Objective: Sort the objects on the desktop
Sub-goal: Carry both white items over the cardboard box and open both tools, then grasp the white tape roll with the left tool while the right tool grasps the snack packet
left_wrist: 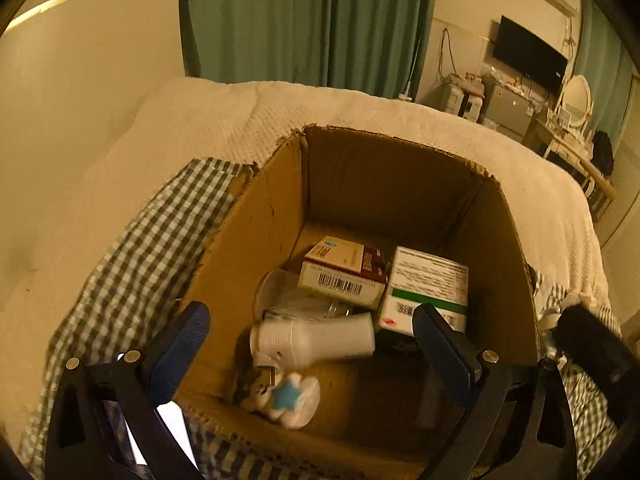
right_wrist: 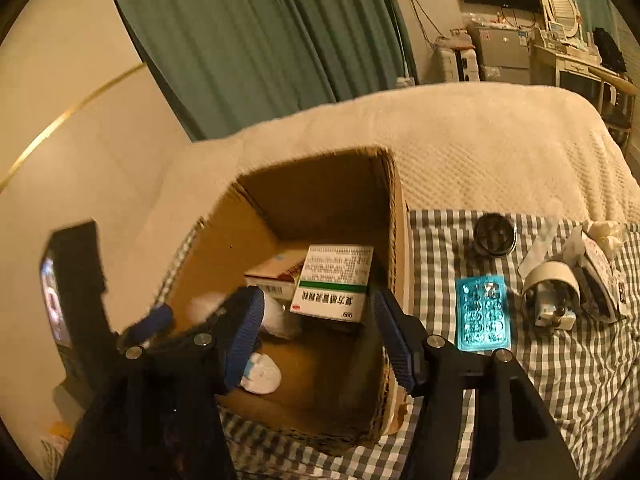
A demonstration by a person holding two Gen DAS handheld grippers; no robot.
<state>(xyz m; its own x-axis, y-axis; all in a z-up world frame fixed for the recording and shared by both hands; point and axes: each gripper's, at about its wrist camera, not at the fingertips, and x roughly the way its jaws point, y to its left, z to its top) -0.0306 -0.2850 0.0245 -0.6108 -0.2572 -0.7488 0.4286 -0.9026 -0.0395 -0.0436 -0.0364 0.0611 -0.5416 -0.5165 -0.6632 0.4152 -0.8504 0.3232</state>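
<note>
An open cardboard box (left_wrist: 256,220) sits on a checked cloth. Inside lie a white bottle (left_wrist: 316,338), blurred as if moving, a red-and-white medicine box (left_wrist: 344,270), a green-striped white medicine box (left_wrist: 430,284), a clear round item (left_wrist: 280,292) and a white cloud-shaped thing with a blue star (left_wrist: 290,398). My left gripper (left_wrist: 312,340) is open above the box, empty. My right gripper (right_wrist: 316,334) is open and empty over the box's (right_wrist: 394,240) right side; the green-striped box (right_wrist: 334,288) shows between its fingers.
On the checked cloth (right_wrist: 560,368) right of the box lie a teal blister pack (right_wrist: 484,312), a dark round tin (right_wrist: 495,234), a small white device (right_wrist: 550,292) and a crumpled packet (right_wrist: 600,276). A cream blanket (right_wrist: 500,140) lies behind. The other gripper's body (right_wrist: 76,292) stands at left.
</note>
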